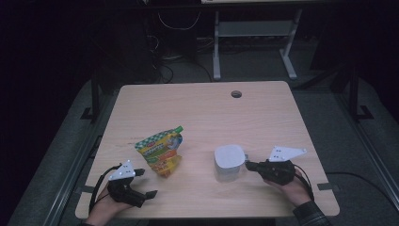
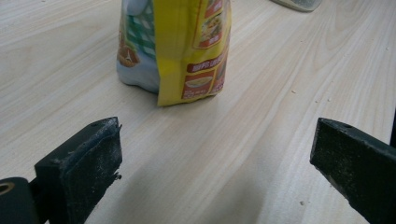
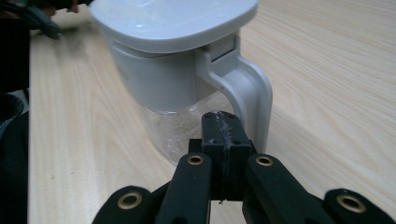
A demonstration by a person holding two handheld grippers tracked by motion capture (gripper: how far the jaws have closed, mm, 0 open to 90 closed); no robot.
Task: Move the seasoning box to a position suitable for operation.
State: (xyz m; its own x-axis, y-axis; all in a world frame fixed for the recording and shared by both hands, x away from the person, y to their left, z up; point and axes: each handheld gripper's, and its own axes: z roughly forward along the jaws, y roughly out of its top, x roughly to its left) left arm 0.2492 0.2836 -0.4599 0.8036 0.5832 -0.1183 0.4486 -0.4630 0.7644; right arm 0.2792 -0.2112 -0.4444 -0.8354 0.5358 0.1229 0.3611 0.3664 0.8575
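Note:
A colourful snack bag (image 1: pixel 161 150) stands upright left of the table's middle; in the left gripper view the bag (image 2: pixel 180 46) is a short way ahead. My left gripper (image 1: pixel 146 182) rests near the front left edge, open, its jaws (image 2: pixel 215 154) spread wide with only bare wood between them. A jug with a white lid and clear body (image 1: pixel 229 162) stands right of centre. My right gripper (image 1: pixel 248 165) is shut with nothing in it, its tips just at the jug's white handle (image 3: pixel 252 93). The joined jaws (image 3: pixel 222 123) point into the handle's gap.
The wooden table (image 1: pixel 211 113) has a round cable hole (image 1: pixel 236 93) near its far edge. A corner of the jug (image 2: pixel 299 3) lies beyond the bag in the left gripper view. Past the table stand a desk frame and cables on dark floor.

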